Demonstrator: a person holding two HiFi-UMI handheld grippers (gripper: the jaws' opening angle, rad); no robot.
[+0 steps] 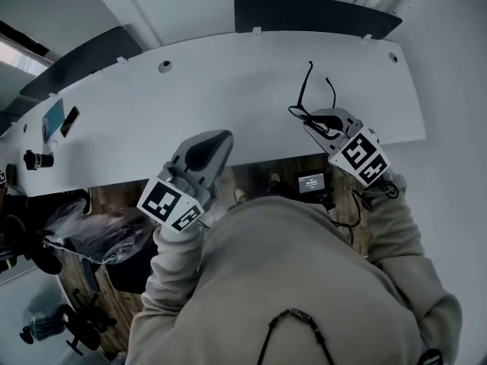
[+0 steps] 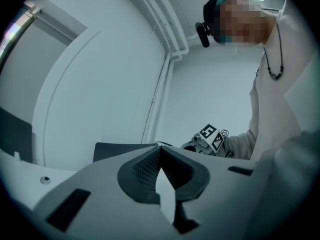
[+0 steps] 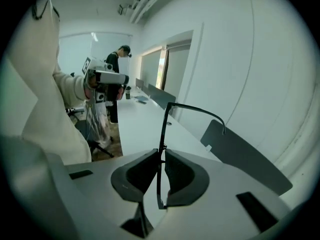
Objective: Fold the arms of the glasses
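Note:
In the head view my right gripper [image 1: 316, 121] hangs over the near right part of the white table [image 1: 228, 90], shut on a pair of thin black glasses [image 1: 303, 96]. Both arms of the glasses stand open, pointing away from me. The right gripper view shows the jaws clamped on the front frame of the glasses [image 3: 163, 131], with one arm [image 3: 195, 109] curving off to the right. My left gripper [image 1: 220, 138] is at the table's near edge, left of centre. Its jaws are shut with nothing between them [image 2: 160, 153], apart from the glasses.
A dark phone [image 1: 69, 120] and a blue card [image 1: 52, 119] lie at the table's far left. Dark partition panels [image 1: 316, 14] line the far edge. A person [image 3: 114, 64] stands far down the room. Below the near edge are wooden floor and bags.

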